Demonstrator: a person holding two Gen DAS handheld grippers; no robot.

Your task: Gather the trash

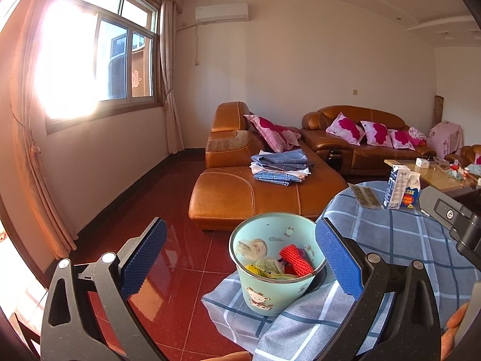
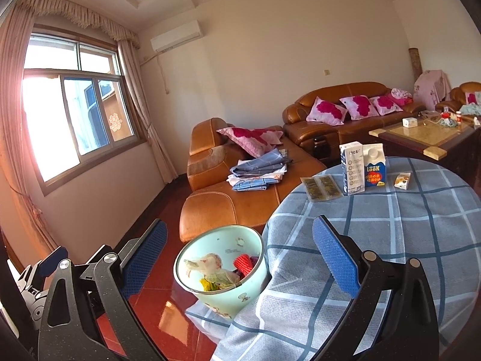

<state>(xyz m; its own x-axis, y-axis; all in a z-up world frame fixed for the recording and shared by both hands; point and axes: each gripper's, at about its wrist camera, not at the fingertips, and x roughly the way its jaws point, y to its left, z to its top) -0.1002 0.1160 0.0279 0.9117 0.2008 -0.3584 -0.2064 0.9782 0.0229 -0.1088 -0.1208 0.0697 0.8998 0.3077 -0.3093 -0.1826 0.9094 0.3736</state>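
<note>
A light green bin (image 1: 272,290) with cartoon prints stands on the floor beside the table. It holds a red mesh sleeve (image 1: 296,260), a crumpled wrapper and other scraps, and also shows in the right wrist view (image 2: 224,297). On the blue plaid table (image 2: 390,234) stand two cartons (image 2: 362,168), a flat packet (image 2: 321,188) and a small box (image 2: 402,180). My left gripper (image 1: 240,258) is open and empty above the bin. My right gripper (image 2: 239,258) is open and empty above the table edge and bin.
An orange leather sofa (image 1: 255,186) with folded sheets (image 1: 279,167) and pink pillows stands beyond the bin. A coffee table (image 2: 427,135) with small items is at the right. The floor is red tile (image 1: 180,246). A window and curtains fill the left wall.
</note>
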